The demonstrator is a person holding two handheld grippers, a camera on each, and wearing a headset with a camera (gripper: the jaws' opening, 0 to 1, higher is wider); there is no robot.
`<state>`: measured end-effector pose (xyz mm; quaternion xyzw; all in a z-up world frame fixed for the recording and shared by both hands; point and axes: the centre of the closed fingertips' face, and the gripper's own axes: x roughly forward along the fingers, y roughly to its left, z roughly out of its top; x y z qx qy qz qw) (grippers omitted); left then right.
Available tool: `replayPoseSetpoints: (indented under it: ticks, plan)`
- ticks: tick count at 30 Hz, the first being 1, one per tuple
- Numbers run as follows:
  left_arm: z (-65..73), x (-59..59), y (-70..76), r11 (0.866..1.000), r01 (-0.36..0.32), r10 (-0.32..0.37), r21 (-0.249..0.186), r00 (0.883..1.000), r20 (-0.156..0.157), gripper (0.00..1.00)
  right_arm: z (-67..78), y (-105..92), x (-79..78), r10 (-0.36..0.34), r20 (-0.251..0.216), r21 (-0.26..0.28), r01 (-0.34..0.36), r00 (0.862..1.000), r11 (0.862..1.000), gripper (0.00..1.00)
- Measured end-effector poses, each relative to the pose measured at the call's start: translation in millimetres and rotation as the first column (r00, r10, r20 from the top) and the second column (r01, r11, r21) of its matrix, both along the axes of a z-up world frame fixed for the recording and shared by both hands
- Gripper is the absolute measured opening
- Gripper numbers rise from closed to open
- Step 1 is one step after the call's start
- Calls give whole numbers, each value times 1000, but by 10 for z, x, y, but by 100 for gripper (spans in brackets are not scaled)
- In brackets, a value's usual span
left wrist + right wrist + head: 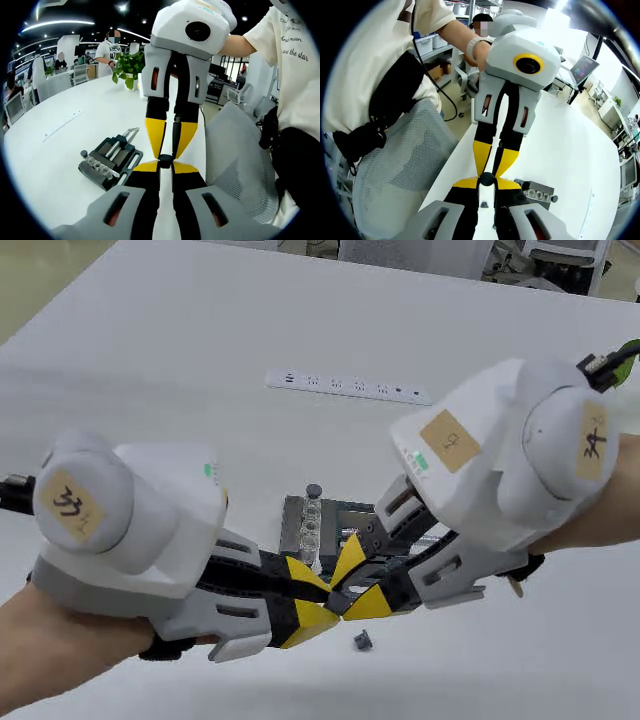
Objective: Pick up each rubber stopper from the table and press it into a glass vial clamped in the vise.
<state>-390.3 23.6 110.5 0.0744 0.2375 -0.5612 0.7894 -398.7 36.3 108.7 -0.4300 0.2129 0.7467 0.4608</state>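
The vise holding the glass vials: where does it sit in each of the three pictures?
Head view: the vise is at centre.
Left gripper view: the vise is lower left.
Right gripper view: the vise is lower right.
Shared landmark: the stoppered vial at the end of its row.

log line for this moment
left tongs: shut on stopper | right tongs: shut on same stopper | loose stopper: on table | vise: holds vials

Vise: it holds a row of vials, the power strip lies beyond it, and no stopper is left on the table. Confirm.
Not quite: the head view shows one stopper lying on the table, in front of the vise. The row of vials and the power strip beyond are right.
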Motion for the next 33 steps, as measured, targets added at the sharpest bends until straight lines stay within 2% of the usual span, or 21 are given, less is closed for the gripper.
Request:
replayPoseSetpoints:
  ticks: [7,10,12,14,15,18,19,23,24,26,27,29,30,31,33]
  plan:
    - [-24,3,-4,1000,-16,16,-17,1000,-3,6,-30,0,6,1,0,-7,-1,1000,1000,5]
    - [-50,9,13,999,-30,30,-11,1000,-1,17,-50,-7,42,-7,7,-12,7,1000,1000,5]
    - [-92,47,62,998,-53,52,19,998,31,24,-73,-23,74,-15,7,-16,15,1000,1000,5]
    - [-131,61,105,997,-73,73,28,997,28,34,-121,-46,124,-23,11,-24,23,1000,999,5]
    - [-142,67,124,996,-82,81,26,996,25,37,-128,-54,128,-25,8,-25,25,1000,999,5]
    - [-202,130,226,990,-132,130,44,990,46,47,-148,-73,145,-34,5,-27,34,999,999,5]
    - [-221,162,269,986,-160,157,48,986,57,54,-151,-78,139,-36,3,-28,36,999,999,5]
    - [-275,214,393,969,-243,241,39,969,47,67,-165,-86,145,-43,0,-29,43,999,999,5]
    - [-311,218,446,962,-269,267,50,963,35,68,-166,-85,147,-47,-7,-25,47,999,999,5]
    - [-287,261,503,944,-329,328,12,944,35,75,-173,-85,154,-56,-14,-21,56,998,998,5]
    - [-292,263,534,938,-347,346,10,938,28,78,-182,-90,157,-56,-12,-23,56,998,998,5]
    - [-308,294,622,921,-390,389,12,920,37,85,-223,-104,171,-59,-13,-31,59,998,998,5]
    - [-317,295,641,919,-393,393,14,919,41,88,-235,-109,174,-58,-14,-32,58,998,998,5]
    - [-346,299,687,909,-415,414,28,909,35,90,-245,-115,181,-60,-14,-34,60,998,998,5]
    - [-347,309,715,899,-437,437,22,899,35,98,-256,-123,189,-61,-12,-37,60,998,998,5]
